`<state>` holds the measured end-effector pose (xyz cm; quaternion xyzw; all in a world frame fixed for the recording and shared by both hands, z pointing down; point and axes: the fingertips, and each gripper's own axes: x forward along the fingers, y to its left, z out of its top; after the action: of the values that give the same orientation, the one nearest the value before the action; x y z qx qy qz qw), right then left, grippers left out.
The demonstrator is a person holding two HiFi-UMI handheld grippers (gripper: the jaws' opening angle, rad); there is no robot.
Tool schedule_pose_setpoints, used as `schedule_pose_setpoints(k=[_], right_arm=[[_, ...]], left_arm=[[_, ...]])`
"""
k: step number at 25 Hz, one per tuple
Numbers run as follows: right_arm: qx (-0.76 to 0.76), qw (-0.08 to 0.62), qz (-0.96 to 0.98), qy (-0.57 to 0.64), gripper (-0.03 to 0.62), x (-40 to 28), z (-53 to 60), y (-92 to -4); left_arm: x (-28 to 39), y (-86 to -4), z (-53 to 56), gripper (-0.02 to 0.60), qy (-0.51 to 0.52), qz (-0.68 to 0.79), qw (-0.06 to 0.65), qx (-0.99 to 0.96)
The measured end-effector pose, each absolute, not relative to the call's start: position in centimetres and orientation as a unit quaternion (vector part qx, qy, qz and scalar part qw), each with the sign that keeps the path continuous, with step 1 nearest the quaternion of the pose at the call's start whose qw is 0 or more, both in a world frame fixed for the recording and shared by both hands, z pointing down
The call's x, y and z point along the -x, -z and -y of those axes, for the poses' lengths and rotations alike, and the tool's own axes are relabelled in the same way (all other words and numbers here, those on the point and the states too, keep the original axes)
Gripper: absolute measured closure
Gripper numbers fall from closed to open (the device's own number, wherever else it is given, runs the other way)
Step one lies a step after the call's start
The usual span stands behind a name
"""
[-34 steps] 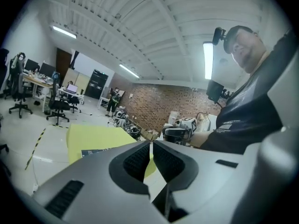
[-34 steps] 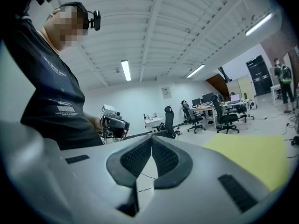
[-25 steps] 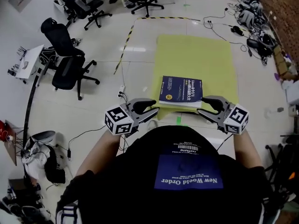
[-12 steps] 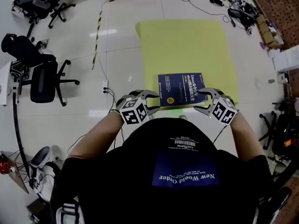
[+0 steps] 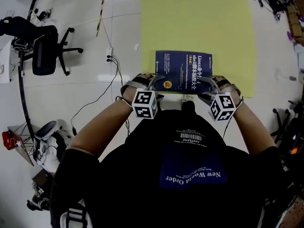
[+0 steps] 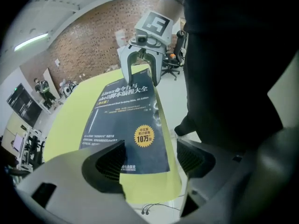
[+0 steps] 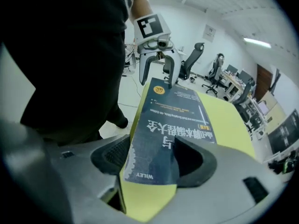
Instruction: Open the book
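Where a yellow mat [image 5: 199, 13] covers the white floor [image 5: 61, 103], the left gripper [image 5: 153, 81] and right gripper [image 5: 214, 85], jaws just opening wide, straddle near corners of the closed book [image 5: 183, 70] without gripping.

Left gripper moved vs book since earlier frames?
Yes. The left gripper has closed in on the near left corner of the book, jaws just opening, corner between them, ungripped.

The book [image 5: 183, 70] looks navy, its seal [image 6: 144, 136] gold; mat [image 5: 199, 18] yellow.

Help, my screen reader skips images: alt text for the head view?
A closed dark blue book lies on a yellow mat; the left gripper and right gripper, jaws just opened wide, straddle its near corners without gripping.
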<state>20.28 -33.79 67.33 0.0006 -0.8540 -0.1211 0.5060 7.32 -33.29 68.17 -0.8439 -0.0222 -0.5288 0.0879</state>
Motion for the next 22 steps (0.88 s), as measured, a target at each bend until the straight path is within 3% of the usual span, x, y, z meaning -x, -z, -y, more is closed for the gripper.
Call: schedule_pose_setpoints(k=[6,10,13,16,22], right_arm=[[0.010,0.524,0.837,0.157,0.335,-20.3,33.3,-68.3],[0.014,0.528,0.835,0.152,0.402,-20.1,32.5,-68.0],[0.018,0.527,0.837,0.147,0.497,-20.5,31.8,-67.7],[0.011,0.523,0.840,0.141,0.554,-20.4,31.4,-67.2],[-0.006,0.502,0.856,0.120,0.572,-19.6,31.8,-64.5]], left_arm=[[-6.9,-69.6,33.7,0.249,0.544,0.016,0.150,0.826],[-6.7,-69.7,33.7,0.250,0.542,0.022,0.174,0.822],[-7.1,-69.2,33.7,0.264,0.536,0.038,0.146,0.830],[-7.1,-68.4,33.3,0.325,0.524,0.046,0.128,0.841],[-6.6,-67.8,32.5,0.451,0.511,0.058,0.117,0.850]])
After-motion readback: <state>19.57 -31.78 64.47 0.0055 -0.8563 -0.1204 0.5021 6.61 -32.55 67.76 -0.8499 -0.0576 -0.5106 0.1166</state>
